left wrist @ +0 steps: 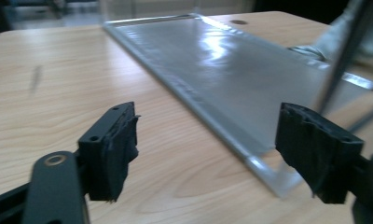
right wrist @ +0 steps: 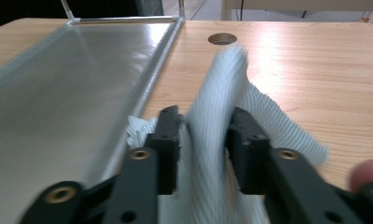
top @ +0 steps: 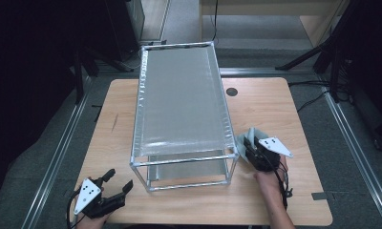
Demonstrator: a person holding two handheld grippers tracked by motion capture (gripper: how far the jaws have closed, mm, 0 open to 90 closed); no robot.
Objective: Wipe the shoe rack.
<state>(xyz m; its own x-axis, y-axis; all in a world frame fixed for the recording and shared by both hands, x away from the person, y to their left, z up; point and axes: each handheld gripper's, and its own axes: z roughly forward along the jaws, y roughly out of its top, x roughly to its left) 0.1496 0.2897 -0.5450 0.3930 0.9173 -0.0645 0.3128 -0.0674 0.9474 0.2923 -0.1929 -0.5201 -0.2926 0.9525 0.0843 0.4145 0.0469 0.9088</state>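
the cloth (right wrist: 212,140) beside the rack (top: 184,102) looked ribbed, soft and matt. the rack was silvery metal tubing with glossy mesh-like sheets, standing on a smooth light wood-grain table (top: 275,109).

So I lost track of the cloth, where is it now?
High view: the cloth lies on the table, right of the rack, between the right tongs.

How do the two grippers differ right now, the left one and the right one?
The left gripper stands wide open with nothing between its jaws; the right gripper has the pale ribbed cloth between its jaws. The left gripper sits apart from the wire-framed rack; the right gripper is close beside it. Both have black jaws.
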